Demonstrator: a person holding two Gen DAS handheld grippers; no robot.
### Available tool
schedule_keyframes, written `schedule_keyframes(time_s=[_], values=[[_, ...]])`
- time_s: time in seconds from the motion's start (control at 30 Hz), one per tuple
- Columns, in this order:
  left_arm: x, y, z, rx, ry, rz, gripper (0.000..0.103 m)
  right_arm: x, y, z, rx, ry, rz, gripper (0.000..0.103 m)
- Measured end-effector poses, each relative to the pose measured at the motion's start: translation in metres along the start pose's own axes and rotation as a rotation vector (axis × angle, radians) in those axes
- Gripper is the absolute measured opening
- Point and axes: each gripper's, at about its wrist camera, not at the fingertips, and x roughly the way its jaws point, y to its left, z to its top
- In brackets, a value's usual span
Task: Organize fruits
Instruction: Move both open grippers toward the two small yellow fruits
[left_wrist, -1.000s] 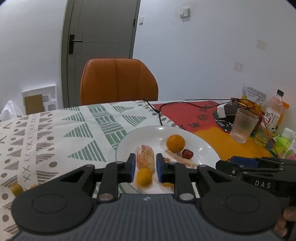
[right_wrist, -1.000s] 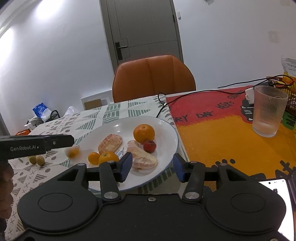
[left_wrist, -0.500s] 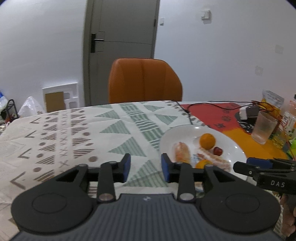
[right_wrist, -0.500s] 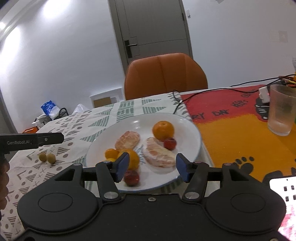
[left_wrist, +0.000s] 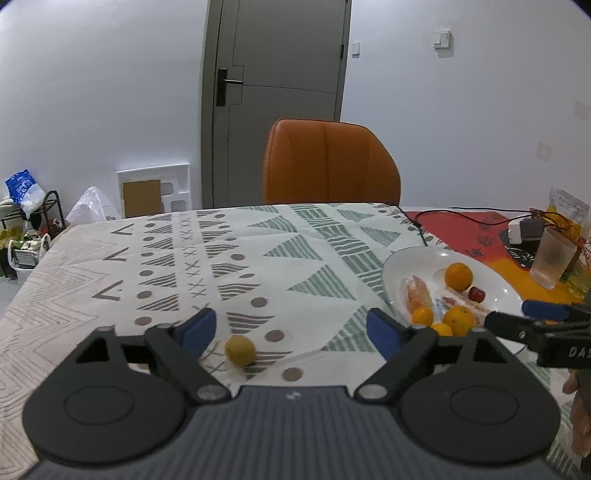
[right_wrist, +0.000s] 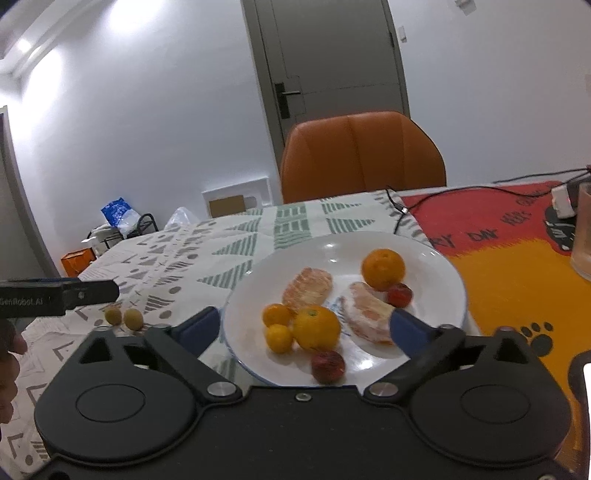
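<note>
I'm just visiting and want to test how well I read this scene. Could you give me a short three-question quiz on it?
1. True or false: the left gripper is shut on a fruit.
2. How many small yellow-green fruits lie on the patterned tablecloth in the right wrist view? A) none B) two C) five
3. Fill in: the peeled citrus pieces lie on the white ____.

Key
1. False: its jaws are wide apart, with one yellow-green fruit lying loose on the cloth between them.
2. B
3. plate. The right gripper hovers open over it.
</note>
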Motion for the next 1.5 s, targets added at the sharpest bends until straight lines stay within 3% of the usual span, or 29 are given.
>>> schedule_keyframes(time_s=[0.57,1.23,1.5], values=[[0.0,0.046,-0.02,-0.032,0.034,0.123,0.092,0.018,0.042,0.003,-0.083,0.025,0.064,0.103],[-0.003,0.092,-0.03,-0.115,0.06,0.191,0.092,0.049,0.097,0.012,-0.207,0.052,0.188,0.103],[-0.006,0.101,-0.031,-0.124,0.075,0.201,0.092,0.067,0.116,0.011,-0.232,0.097,0.24,0.094]])
